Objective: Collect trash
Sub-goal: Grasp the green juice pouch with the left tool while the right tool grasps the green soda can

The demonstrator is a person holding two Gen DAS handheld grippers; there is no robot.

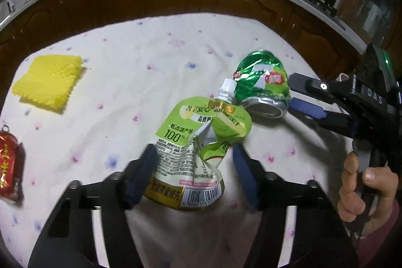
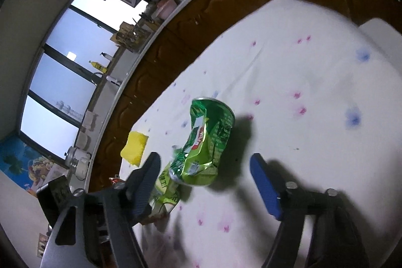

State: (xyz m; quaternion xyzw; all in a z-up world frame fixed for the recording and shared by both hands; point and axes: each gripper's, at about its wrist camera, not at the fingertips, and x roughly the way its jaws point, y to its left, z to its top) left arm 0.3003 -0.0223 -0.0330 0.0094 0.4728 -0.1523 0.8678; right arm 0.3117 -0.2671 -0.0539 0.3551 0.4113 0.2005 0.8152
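Pouch (image 1: 193,155) lies between your wide left tongs (image 1: 194,172); crushed can (image 2: 206,142) lies just ahead of your wide right tongs (image 2: 208,182).

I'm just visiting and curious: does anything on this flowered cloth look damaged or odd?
Yes. The green soda can is crushed and lying on its side, and the green drink pouch beside it is crumpled and creased, between the open left claw. A red can at the cloth's left edge also looks dented.
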